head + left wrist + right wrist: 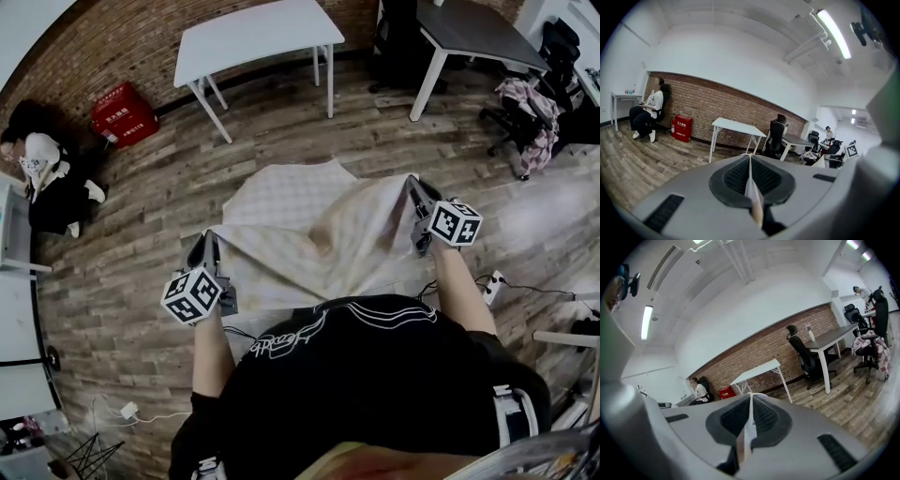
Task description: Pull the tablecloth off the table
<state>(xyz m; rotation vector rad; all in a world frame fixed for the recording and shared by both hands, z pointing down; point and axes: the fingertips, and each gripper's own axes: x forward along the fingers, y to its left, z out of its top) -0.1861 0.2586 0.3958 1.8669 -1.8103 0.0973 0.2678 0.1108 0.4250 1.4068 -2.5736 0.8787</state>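
Cream, faintly checked fabric, the tablecloth (309, 230), hangs spread between the two grippers and sags in soft folds just beyond the fingertips. Its far edge rises to a peak ahead of them, and whatever it covers is hidden.

The left gripper (208, 246) pinches the cloth's near left corner. In the left gripper view the left gripper (750, 161) has its jaws pressed together, and a thin fold of the tablecloth (754, 199) is squeezed flat between the dark ribbed pads (733, 178). The right gripper (414, 195) grips the near right corner in the same way. In the right gripper view the right gripper (751, 401) is closed, with a sliver of tablecloth (746, 439) caught between its pads (768, 420).

Well past the fingertips of both grippers stands a white table (258, 37) on the wooden floor (141, 206), in front of a brick wall (141, 37). Off to the left of the left fingers are a red box (124, 114) and a seated person (42, 164) — both far from the cloth. Beyond the right fingers stands a dark desk (473, 28).
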